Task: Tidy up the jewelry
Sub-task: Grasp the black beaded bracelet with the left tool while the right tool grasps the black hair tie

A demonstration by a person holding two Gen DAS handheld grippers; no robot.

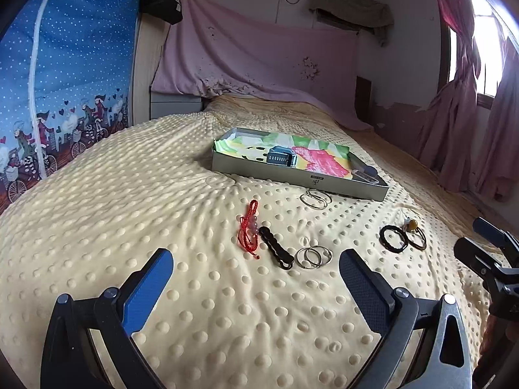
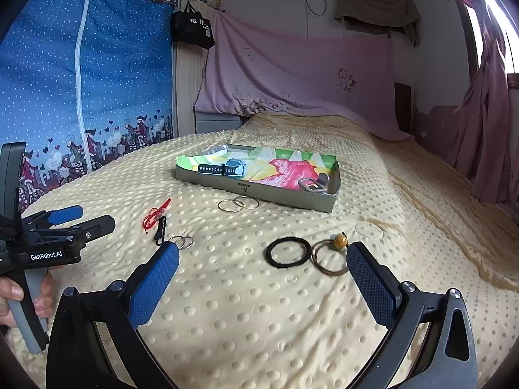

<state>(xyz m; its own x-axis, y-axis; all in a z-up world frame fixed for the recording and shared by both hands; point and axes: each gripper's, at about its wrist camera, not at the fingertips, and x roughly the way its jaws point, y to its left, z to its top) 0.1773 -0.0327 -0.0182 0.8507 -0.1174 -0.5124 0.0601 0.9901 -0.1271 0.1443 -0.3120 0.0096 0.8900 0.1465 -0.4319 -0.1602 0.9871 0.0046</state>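
- Left wrist view: the left hand-held gripper (image 1: 256, 278) hung spread wide and empty above the dotted yellow blanket (image 1: 129, 201) on the bed. Just ahead of its fingers lay a red cord bracelet (image 1: 249, 227), a black wavy hair clip (image 1: 275, 248) touching it, and a pair of small silver rings (image 1: 313, 257) beside the clip's near end. Farther off, 2 more silver rings (image 1: 315, 198) lay just in front of the grey tray (image 1: 292, 175), which already held a watch (image 1: 280, 156) on its colourful liner.
- Right wrist view: the right hand-held gripper (image 2: 262, 274) was likewise spread and held nothing. A black hair tie (image 2: 288, 252) lay between its fingers, touching a brown hair tie with an amber bead (image 2: 329, 256) near the right finger.
- Judgement: sorting looked barely begun, with 6 items still on the blanket. For a clean pick, each gripper should probably descend straight onto 1 item, pinch across a single strand or rim, and avoid snagging neighbours that touch. The soft blanket may give, so pressing slightly in could help before closing.
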